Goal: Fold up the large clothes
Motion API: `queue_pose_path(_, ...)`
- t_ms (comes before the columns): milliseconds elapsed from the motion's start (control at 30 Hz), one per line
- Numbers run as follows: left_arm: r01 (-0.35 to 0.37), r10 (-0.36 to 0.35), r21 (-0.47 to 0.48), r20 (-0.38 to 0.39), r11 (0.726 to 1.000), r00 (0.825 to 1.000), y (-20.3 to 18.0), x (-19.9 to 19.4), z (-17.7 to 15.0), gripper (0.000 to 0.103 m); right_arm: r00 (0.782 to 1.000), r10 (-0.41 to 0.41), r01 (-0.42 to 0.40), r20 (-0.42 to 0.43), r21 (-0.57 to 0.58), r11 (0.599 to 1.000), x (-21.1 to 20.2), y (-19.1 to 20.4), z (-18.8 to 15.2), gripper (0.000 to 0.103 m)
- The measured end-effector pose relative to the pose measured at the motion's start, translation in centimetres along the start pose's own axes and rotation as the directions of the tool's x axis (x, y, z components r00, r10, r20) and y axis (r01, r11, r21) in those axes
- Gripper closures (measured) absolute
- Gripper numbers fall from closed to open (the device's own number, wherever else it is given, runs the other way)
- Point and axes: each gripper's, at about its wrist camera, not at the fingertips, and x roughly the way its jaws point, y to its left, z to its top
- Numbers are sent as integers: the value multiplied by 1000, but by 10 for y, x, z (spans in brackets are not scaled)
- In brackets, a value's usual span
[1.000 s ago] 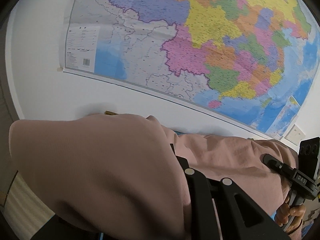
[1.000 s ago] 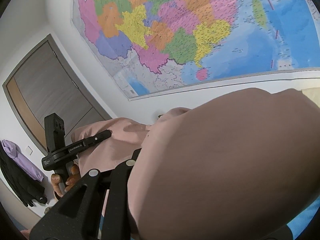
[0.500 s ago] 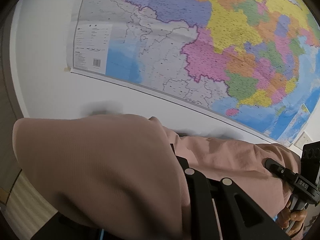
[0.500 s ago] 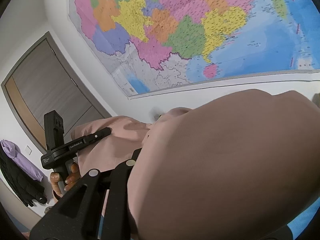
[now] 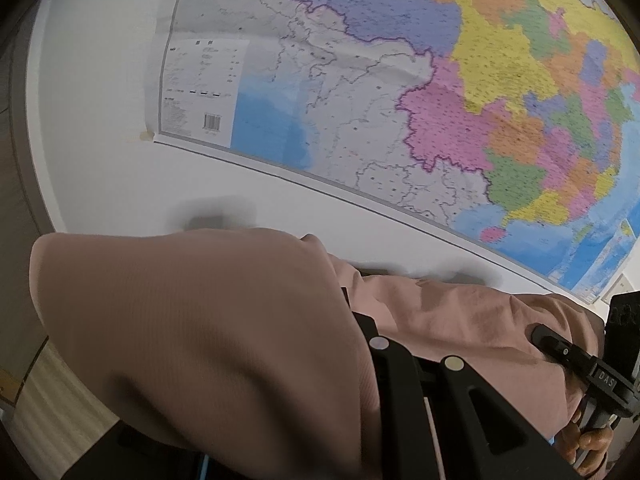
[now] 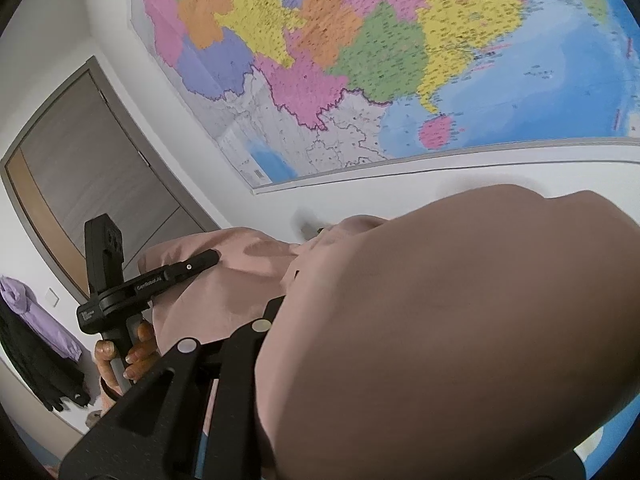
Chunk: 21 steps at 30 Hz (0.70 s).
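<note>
Up in the air in front of a wall map (image 5: 400,92), both grippers are raised and tilted toward the wall, with a big pink garment (image 5: 208,340) stretched between them. Left gripper (image 6: 208,258), seen from the right camera, has its fingers pressed together on a top edge of the pink garment, cloth bunched at the tips; a hand (image 6: 132,354) grips its handle below. Right gripper (image 5: 538,334), seen from the left camera, also looks pinched onto the cloth edge, its fingertip buried in the fabric, hand (image 5: 588,444) partly visible under it. In each gripper's own camera the fabric drapes over the fingers and hides the tips, so the closure is judged mostly from the opposite view. Garment hangs from the two grip points, billowing close to both lenses; its lower part is out of sight, can't tell whether it touches any surface. Judgement: holding it high by two edge points lets the weight pull the cloth flat and straight before it is laid down or folded over, so this is an early spread-out step and no fold is visible yet. Next move probably needs both grips held level and apart so the edge stays taut. Risk: slack fabric slipping from a pinch. Door (image 6: 92,184) at left and purple and dark clothes (image 6: 36,336) hanging by the wall, well apart from the work.
</note>
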Motion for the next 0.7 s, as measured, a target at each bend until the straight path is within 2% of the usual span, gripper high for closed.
queue_pose_path(533,-38,39,-38,16,999,999,30,27,18,92,1000,-17,18,6,-29,999,38,7,11,85)
queue_pose_path(633,-45,45,-46,17,998,999,39,35,19,92,1000,-18,20,25,-52,998,45,10,13,85)
queue_pose_path(700,-39,40,-47,28,998,999,46,43,15,91,999,-34,38,37,-105,994,47,14,7,85)
